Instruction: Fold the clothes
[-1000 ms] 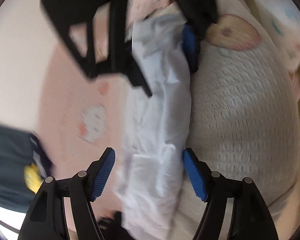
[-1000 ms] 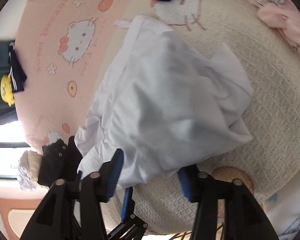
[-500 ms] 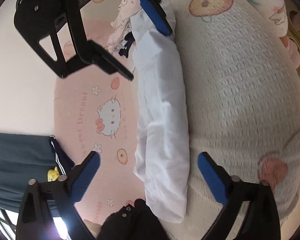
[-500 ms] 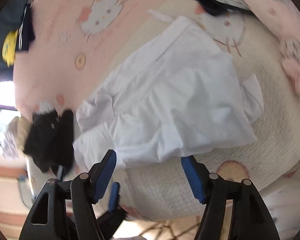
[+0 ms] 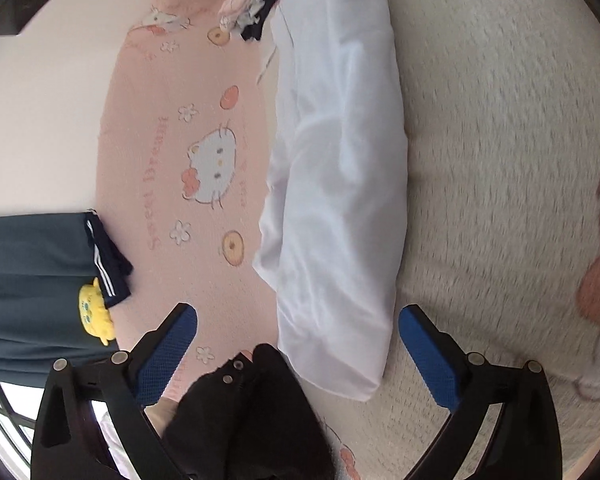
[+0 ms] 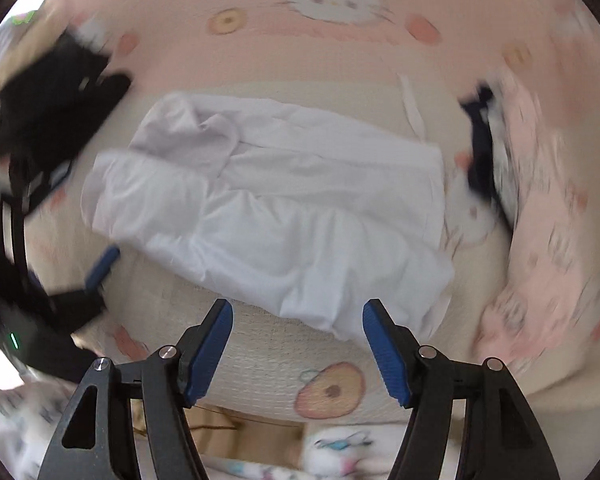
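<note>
On the blanket (image 6: 260,360), white garment (image 6: 284,208) lies free; both grippers gape, edges blurred

We see a bed spread with a cream knitted blanket (image 6: 268,364) beside a pink cartoon-cat sheet (image 5: 172,128); on the blanket lies a partly folded white garment (image 6: 284,216); a black garment (image 6: 52,108) lies at one end; pink and dark clothes (image 6: 540,216) at the other.
</note>
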A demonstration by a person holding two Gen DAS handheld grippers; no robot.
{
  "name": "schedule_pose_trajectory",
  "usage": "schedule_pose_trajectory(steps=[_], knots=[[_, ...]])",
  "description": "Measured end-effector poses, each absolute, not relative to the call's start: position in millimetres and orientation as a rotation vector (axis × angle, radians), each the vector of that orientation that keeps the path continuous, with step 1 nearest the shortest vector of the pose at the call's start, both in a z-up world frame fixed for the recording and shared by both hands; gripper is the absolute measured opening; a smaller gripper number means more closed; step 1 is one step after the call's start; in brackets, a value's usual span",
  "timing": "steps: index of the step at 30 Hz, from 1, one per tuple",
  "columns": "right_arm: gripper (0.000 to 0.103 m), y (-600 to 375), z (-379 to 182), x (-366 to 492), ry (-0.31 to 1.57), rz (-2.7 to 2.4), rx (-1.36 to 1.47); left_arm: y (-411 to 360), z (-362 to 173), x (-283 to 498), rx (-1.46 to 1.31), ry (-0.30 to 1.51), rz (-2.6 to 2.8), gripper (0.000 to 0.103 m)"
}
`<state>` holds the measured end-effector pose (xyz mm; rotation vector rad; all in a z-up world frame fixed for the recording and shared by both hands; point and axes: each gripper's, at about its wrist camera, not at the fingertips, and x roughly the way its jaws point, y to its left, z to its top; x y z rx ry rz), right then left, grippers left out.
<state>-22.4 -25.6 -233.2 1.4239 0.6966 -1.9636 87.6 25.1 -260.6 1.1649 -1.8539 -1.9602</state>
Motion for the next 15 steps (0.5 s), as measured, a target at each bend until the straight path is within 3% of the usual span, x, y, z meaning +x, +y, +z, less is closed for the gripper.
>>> schedule_pose_trajectory(steps=[9,13,15], knots=[[0.067,-59,-281,69,1.665,-1.667,0.821,7,-278,122,1.055,-2.107,-1.899,0.102],[0.067,-59,-303,83,1.868,-1.566,0.676,-3,-277,122,1.056,-2.172,-1.895,0.102],[0.067,-59,-306,83,1.86,-1.55,0.688,-7,-266,118,1.063,-2.168,-1.925,0.102]])
